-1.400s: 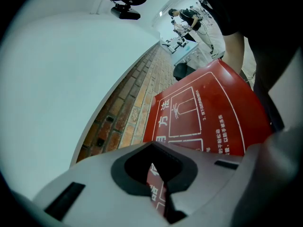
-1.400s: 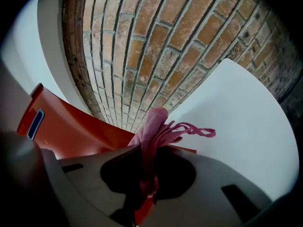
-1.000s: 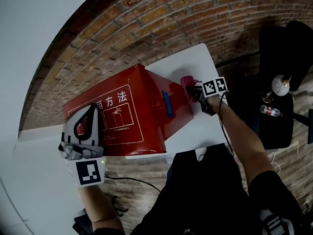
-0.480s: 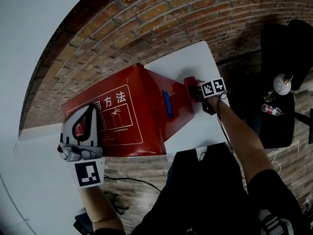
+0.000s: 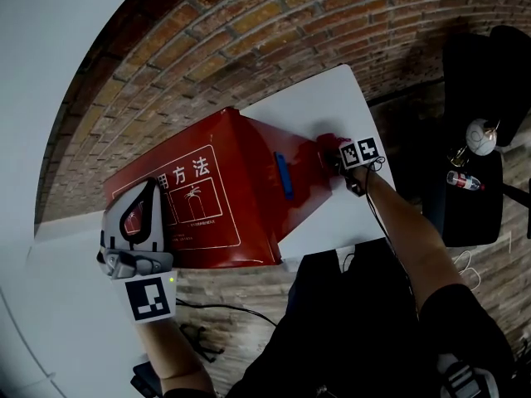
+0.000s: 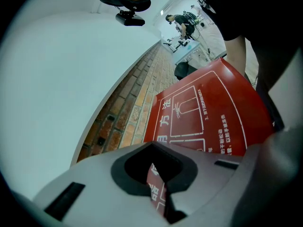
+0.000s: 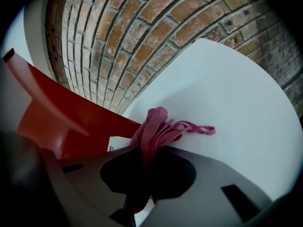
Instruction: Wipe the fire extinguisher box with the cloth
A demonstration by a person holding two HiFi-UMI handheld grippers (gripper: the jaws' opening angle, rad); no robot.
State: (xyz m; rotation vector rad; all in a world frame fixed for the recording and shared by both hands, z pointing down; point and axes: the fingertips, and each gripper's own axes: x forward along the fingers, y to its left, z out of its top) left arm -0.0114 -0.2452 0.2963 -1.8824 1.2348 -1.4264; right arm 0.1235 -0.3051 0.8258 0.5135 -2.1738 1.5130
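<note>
So the red metal fire extinguisher box (image 5: 216, 189) lies on the white tabletop (image 5: 319, 106), mid-frame in the head view. Left tool (image 5: 148, 193) is closed on nothing, just resting on the printed face, lower left. Right tool (image 5: 338, 151) is clamped on a bunched pink cloth (image 7: 154, 124) at the box's right end. My worry: with such a skinny wad, bare jaws could scrape the paint, or the box could slide.

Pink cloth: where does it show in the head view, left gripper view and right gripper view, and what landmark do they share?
Head view: pink cloth right of centre, beside the red box's right end.
Left gripper view: not in it.
Right gripper view: pink cloth at the centre, gripped by the right gripper.
Shared landmark: the red box.
</note>
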